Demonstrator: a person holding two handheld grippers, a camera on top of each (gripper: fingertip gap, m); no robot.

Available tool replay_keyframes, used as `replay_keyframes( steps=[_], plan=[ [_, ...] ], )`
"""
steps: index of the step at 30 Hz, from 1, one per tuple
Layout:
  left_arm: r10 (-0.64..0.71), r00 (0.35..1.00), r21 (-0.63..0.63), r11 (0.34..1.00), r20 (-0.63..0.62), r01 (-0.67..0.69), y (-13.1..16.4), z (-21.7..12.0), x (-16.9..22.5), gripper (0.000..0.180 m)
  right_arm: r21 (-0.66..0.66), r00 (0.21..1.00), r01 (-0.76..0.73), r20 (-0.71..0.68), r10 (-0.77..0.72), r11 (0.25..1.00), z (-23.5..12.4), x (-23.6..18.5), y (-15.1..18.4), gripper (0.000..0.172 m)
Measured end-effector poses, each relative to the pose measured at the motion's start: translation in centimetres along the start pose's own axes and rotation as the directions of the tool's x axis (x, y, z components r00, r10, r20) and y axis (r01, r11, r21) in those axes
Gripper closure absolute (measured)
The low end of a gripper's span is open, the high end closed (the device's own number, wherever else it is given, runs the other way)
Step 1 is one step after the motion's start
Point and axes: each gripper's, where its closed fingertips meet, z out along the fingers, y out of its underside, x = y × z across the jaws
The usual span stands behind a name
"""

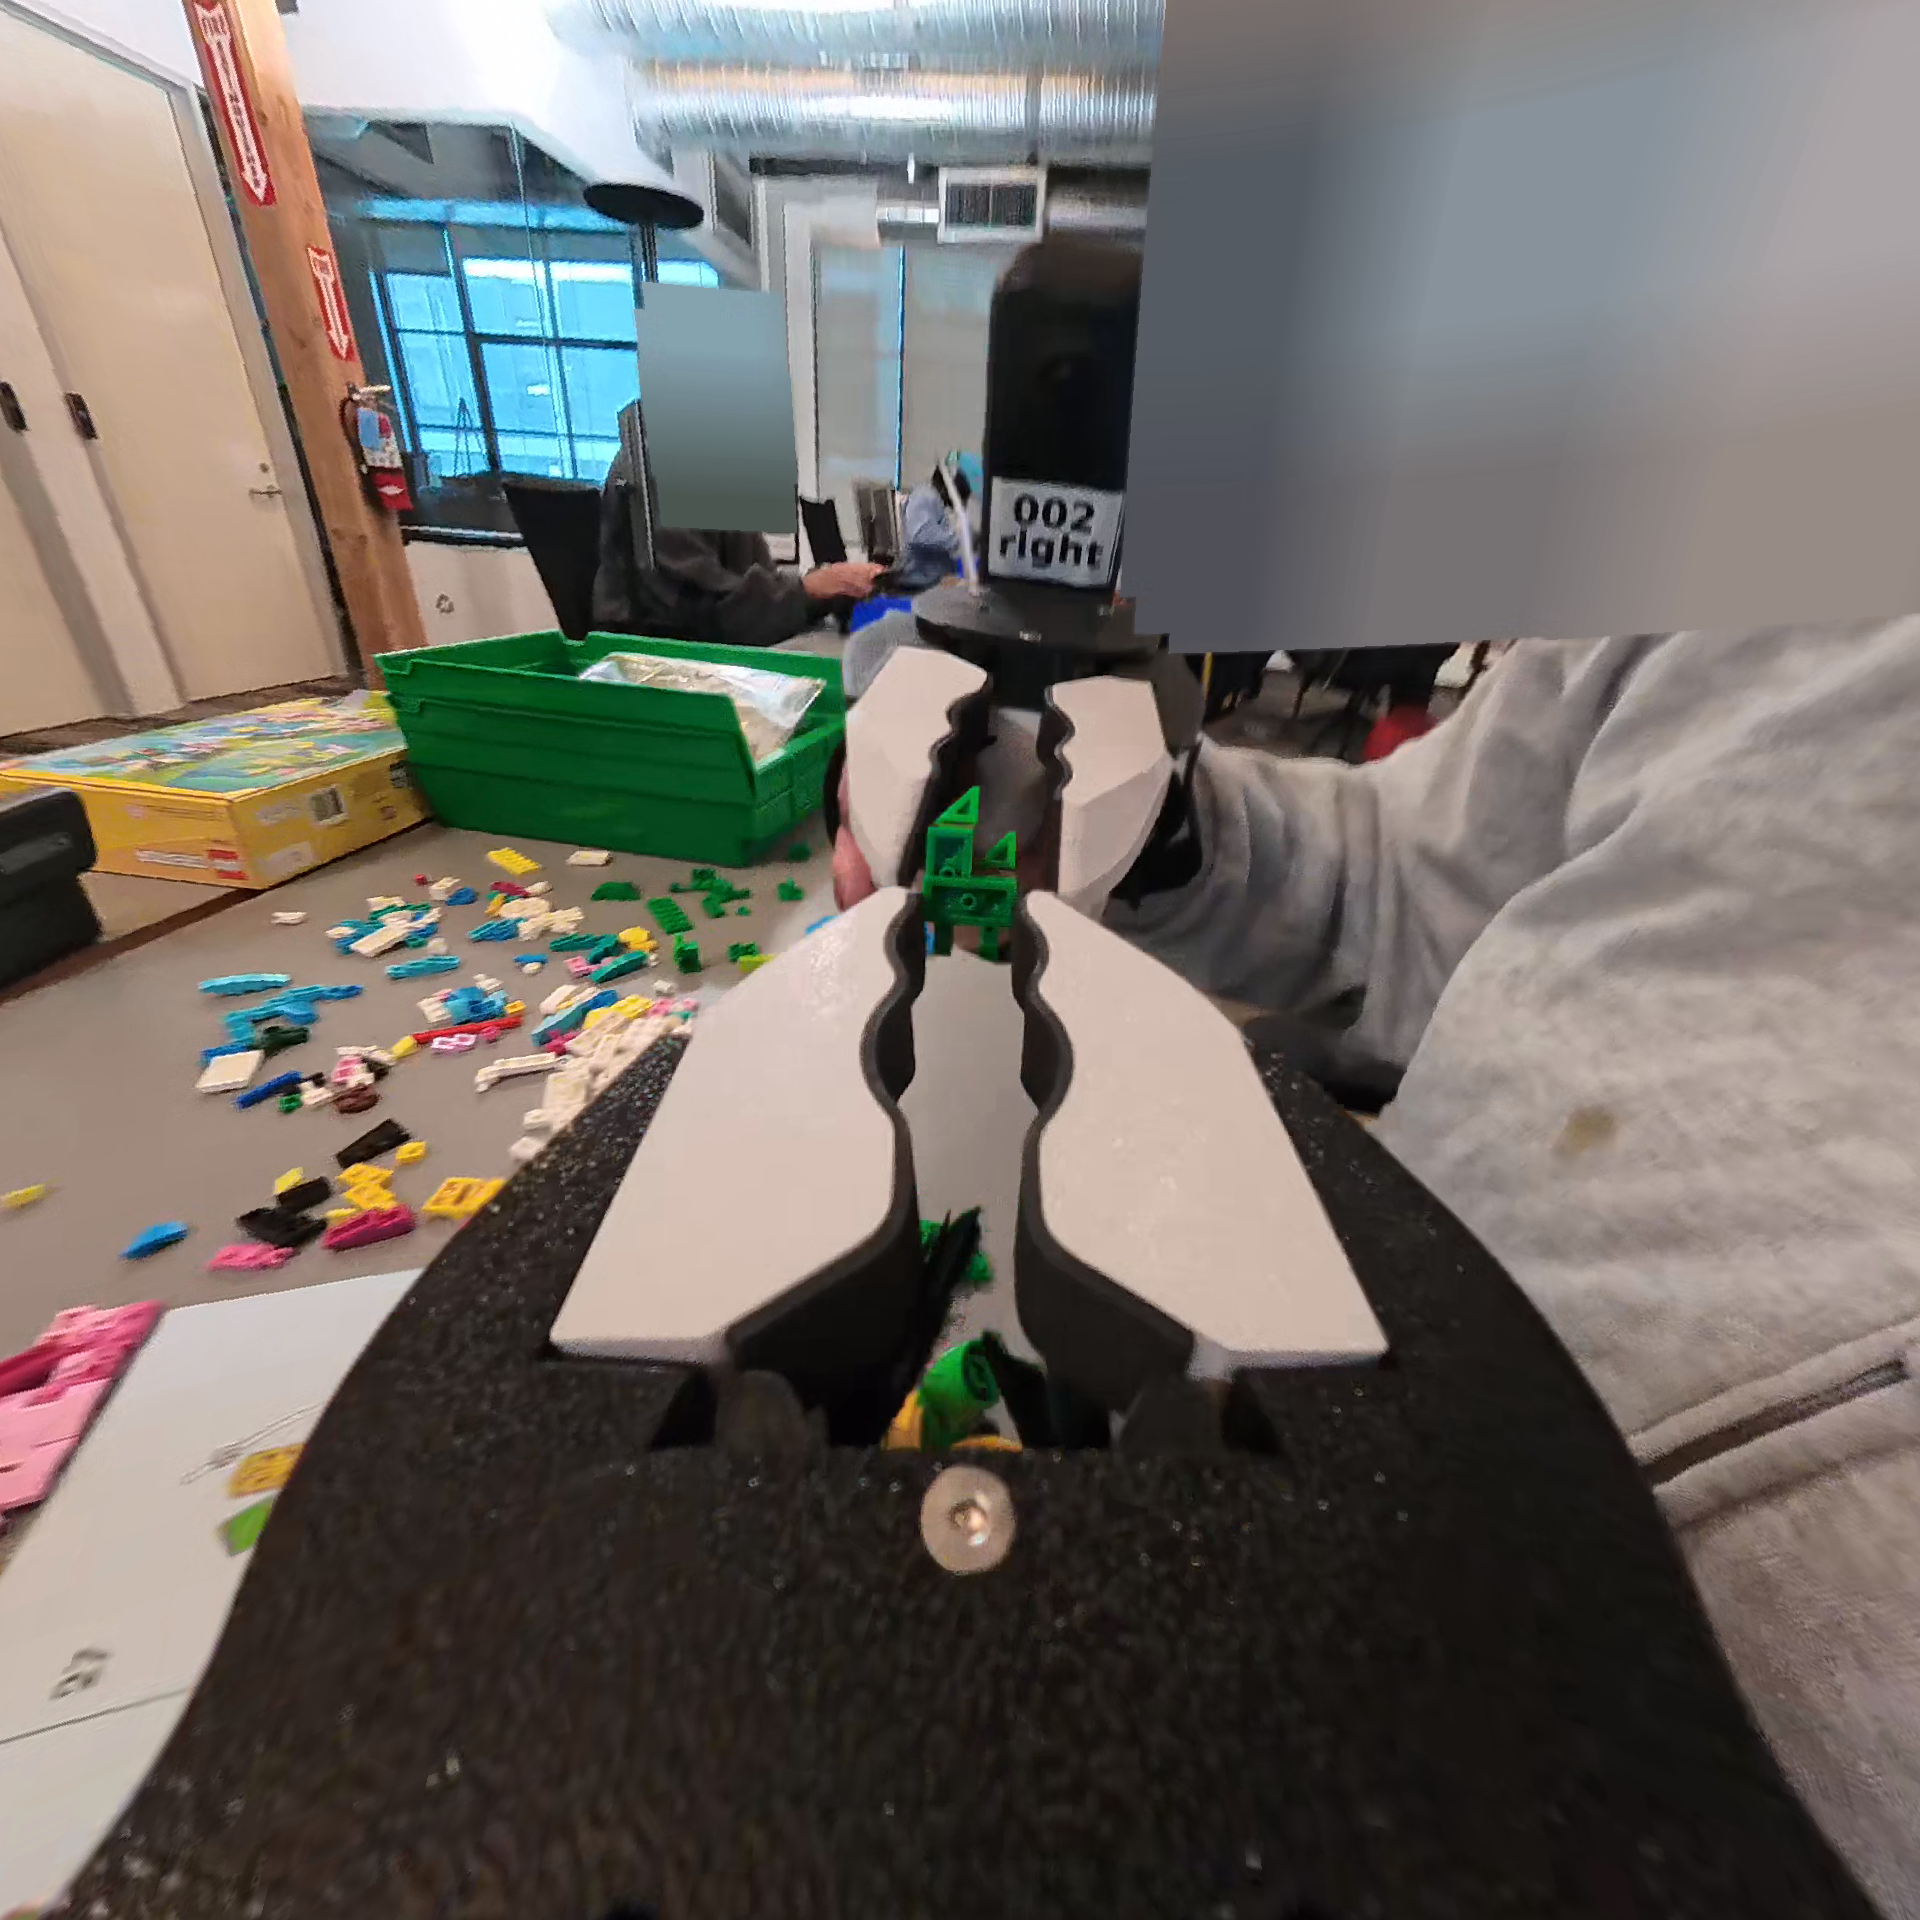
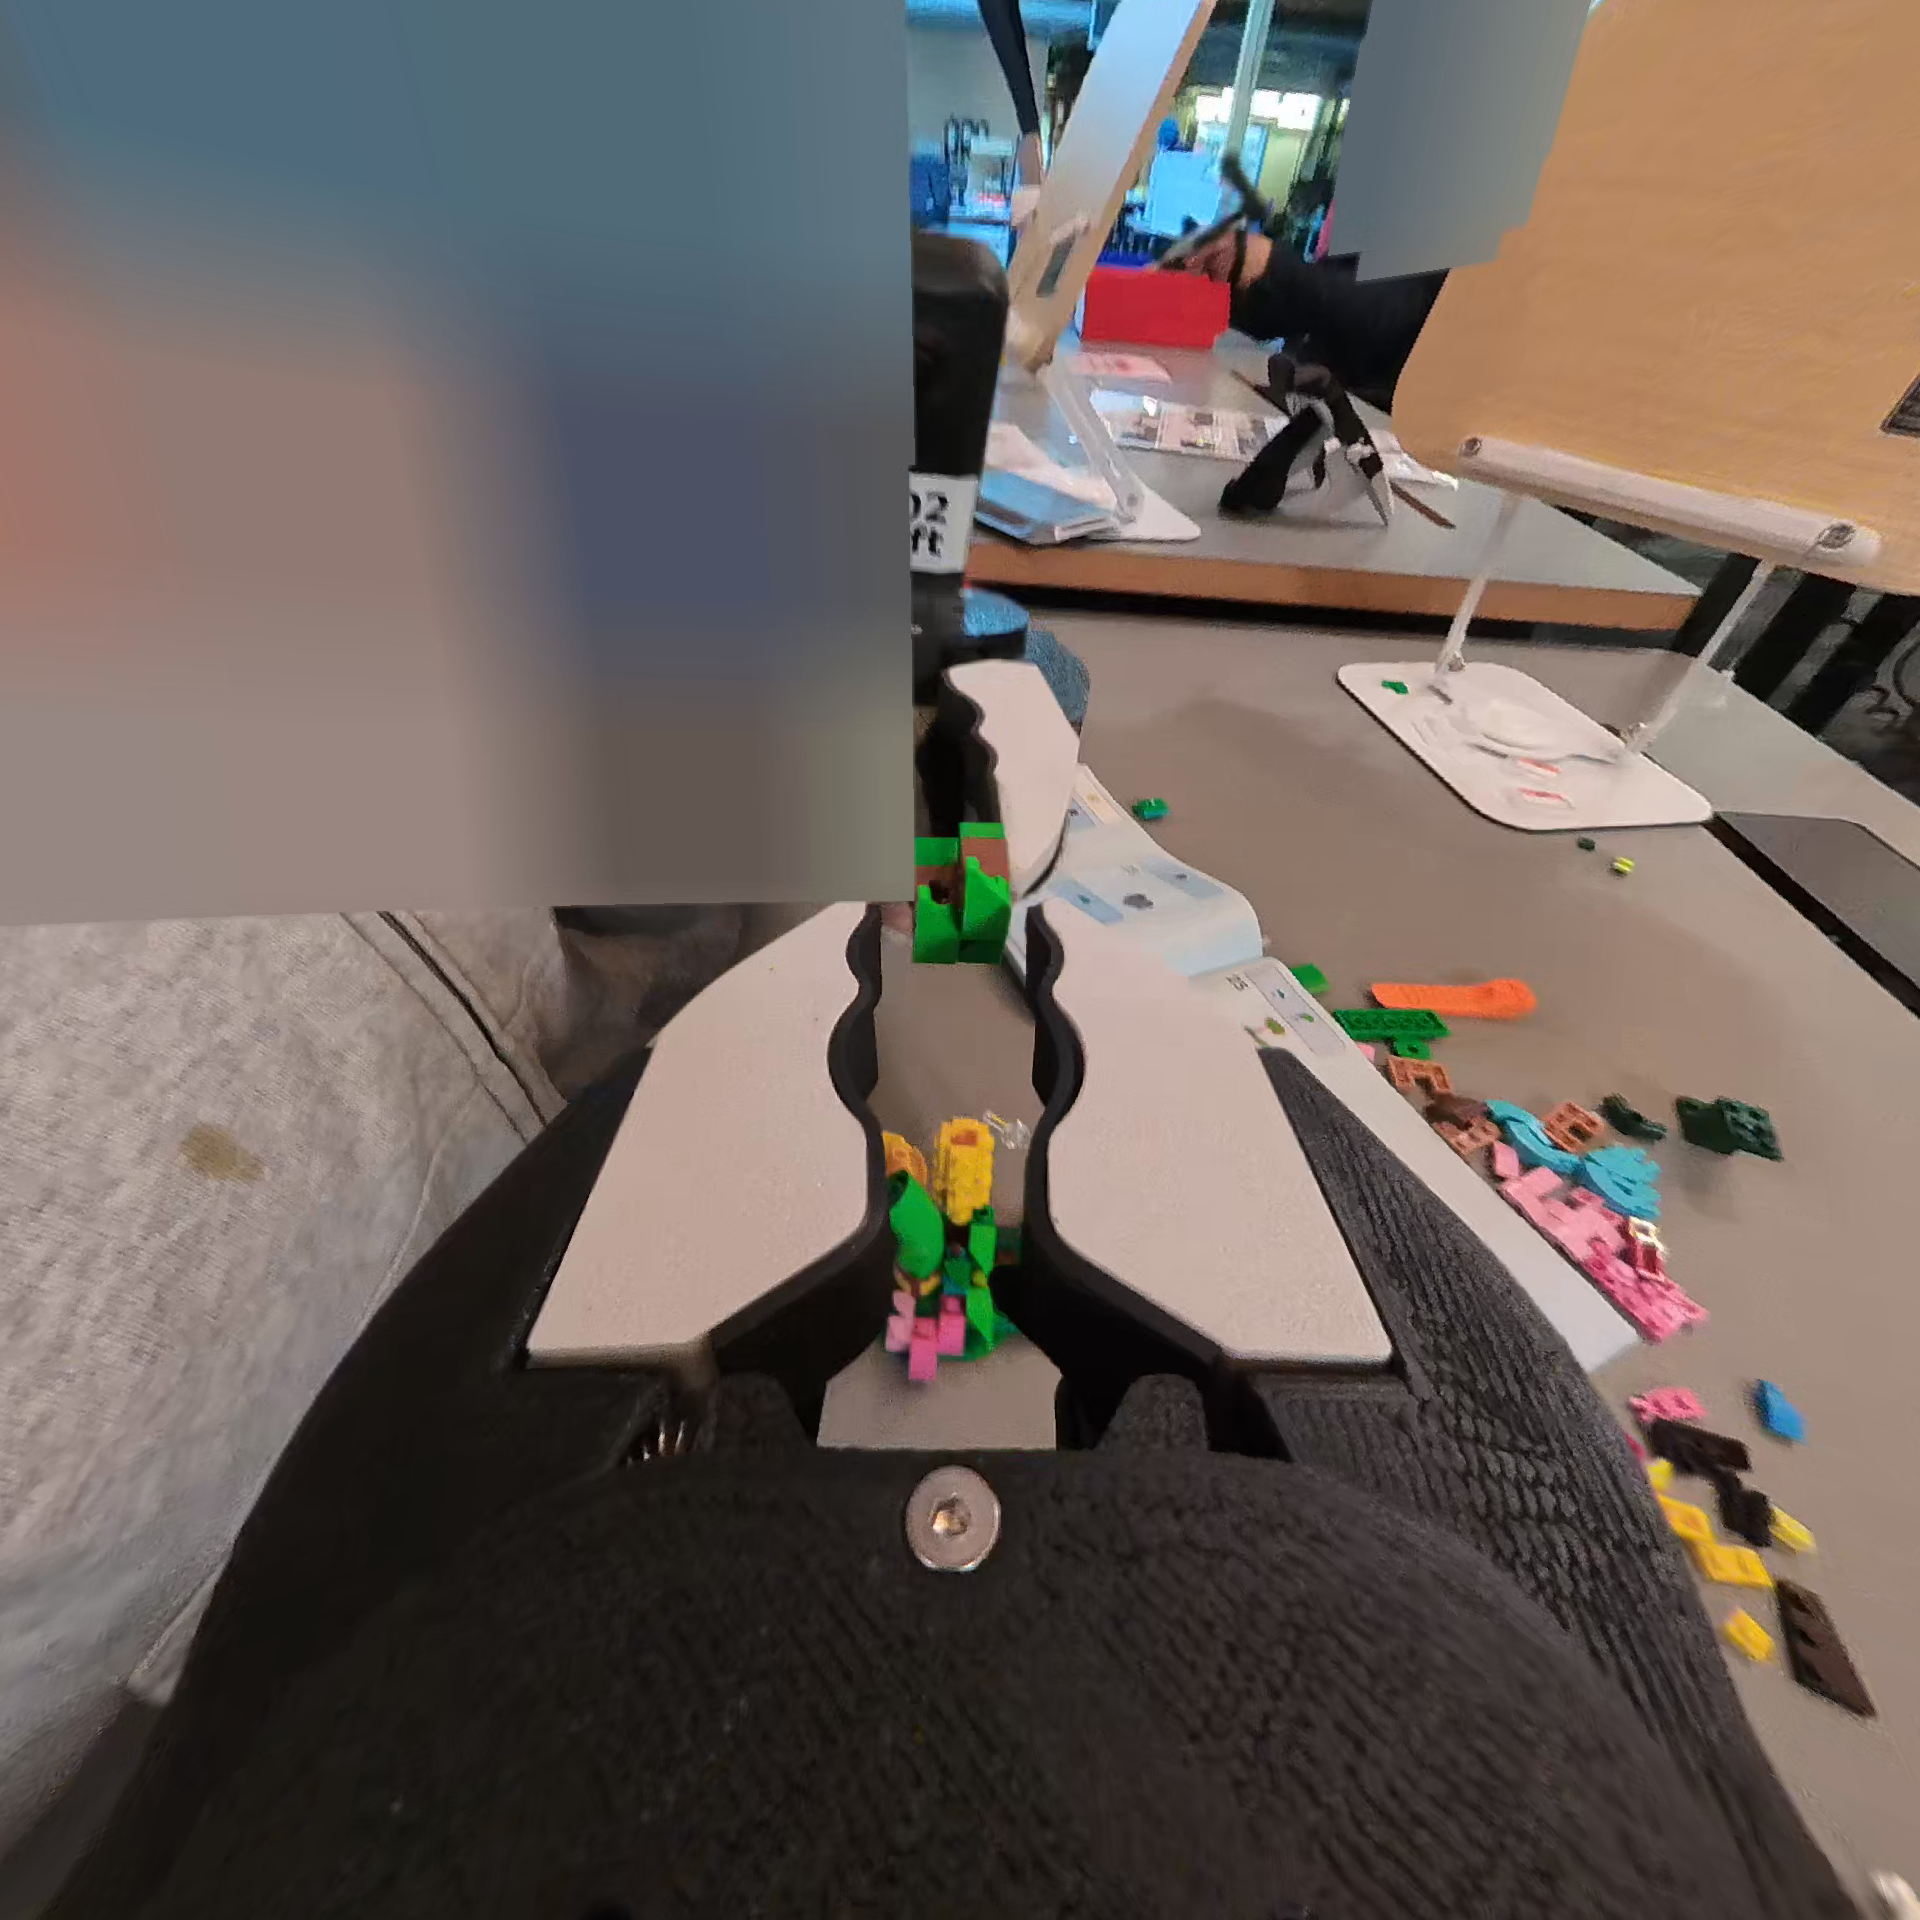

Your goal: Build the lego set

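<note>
Left jaws clamp upright green brick assembly [image 1: 966,894].

1. A white label [image 1: 1055,540] with black print stands on a black post [image 1: 1055,364], straight above the green brick build [image 1: 966,883].
2. Two red banners [image 1: 239,104] with white print hang on a wooden column [image 1: 312,416], far up and left of the build.
3. A yellow box [image 1: 223,790], left of the build, carries a logo and printed panels on its side.
4. In the right wrist view, a half-hidden white tag [image 2: 928,525] sits above the build. Just right of the build, an open booklet [image 2: 1143,883] bears small step numbers, too blurred to read.
</note>
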Motion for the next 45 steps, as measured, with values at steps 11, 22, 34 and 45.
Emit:
replay_keyframes(
  steps=[11, 22, 34, 45],
  plan=[
    [-0.128, 0.990, 0.122, 0.983, -0.063, 0.135, -0.8, 0.1, 0.4, 0.166, 0.181, 0.993, -0.116, 0.012, 0.115, 0.977, 0.2, -0.1, -1.2, 0.156],
    [-0.077, 0.996, 0.006, 0.997, 0.044, 0.077, 1.0, -1.0, -0.8, 0.143, 0.120, 0.993, -0.115, -0.026, 0.118, 0.986, -0.1, 0.6, 1.6, 0.157],
    [0.128, 0.981, -0.626, 0.780, 0.146, -0.009, 12.5, -7.4, -5.0, 0.177, -0.111, 0.979, -0.193, -0.089, 0.183, 0.975, 1.0, 2.5, 11.4, 0.157],
    [0.268, 0.959, -0.367, 0.905, 0.097, -0.216, 5.5, -2.4, -3.5, 0.158, -0.055, 0.981, -0.008, -0.196, -0.003, 0.998, 0.7, 3.0, 6.9, 0.157]
  ],
)
